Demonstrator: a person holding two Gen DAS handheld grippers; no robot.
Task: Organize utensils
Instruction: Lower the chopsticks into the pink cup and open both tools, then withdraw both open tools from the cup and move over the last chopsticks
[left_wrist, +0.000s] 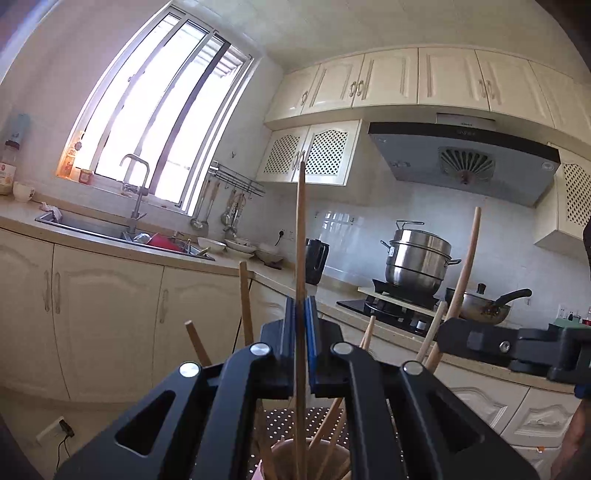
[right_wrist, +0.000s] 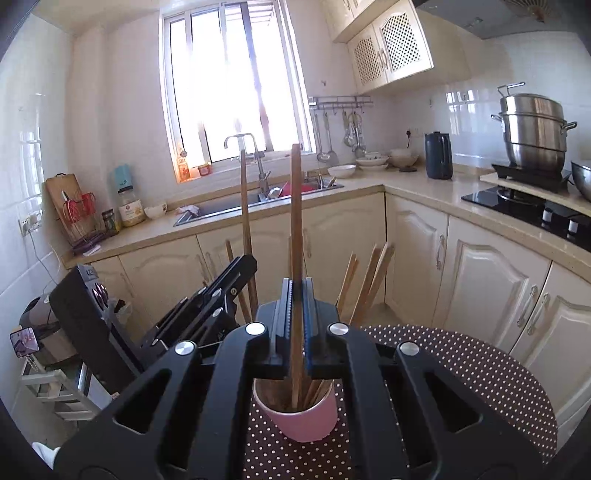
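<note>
- Left claw (left_wrist: 301, 314) is clamped on one pale chopstick (left_wrist: 301, 236), which stands upright, its top well above the blue-edged pads and its lower end down in the cup (left_wrist: 288, 452).
- Right claw (right_wrist: 297, 299) is clamped on a darker wooden chopstick (right_wrist: 295, 206), also upright, its foot inside the pink cup (right_wrist: 299, 421).
- Left claw's view shows the right claw at the right edge, closed around a pale wooden stick (left_wrist: 466, 258).
- Right claw's view shows the left claw to the left, just beside the cup, with its own stick rising in front of the sink.
- More chopsticks (right_wrist: 364, 284) lean out of the cup, fanned to the left and right.
- Pink cup sits on a round desk (right_wrist: 480, 369) with a brown cloth of white dots; the cup stands near its left edge, and bare cloth lies to the right.
- Writing: a small brand mark on the range hood (left_wrist: 465, 155) and a label on the orange bottle (right_wrist: 183, 166) at the window sill, both too small to read.
- Cream cabinets (right_wrist: 480, 280) run along the far and right sides, with floor between them and the desk.
</note>
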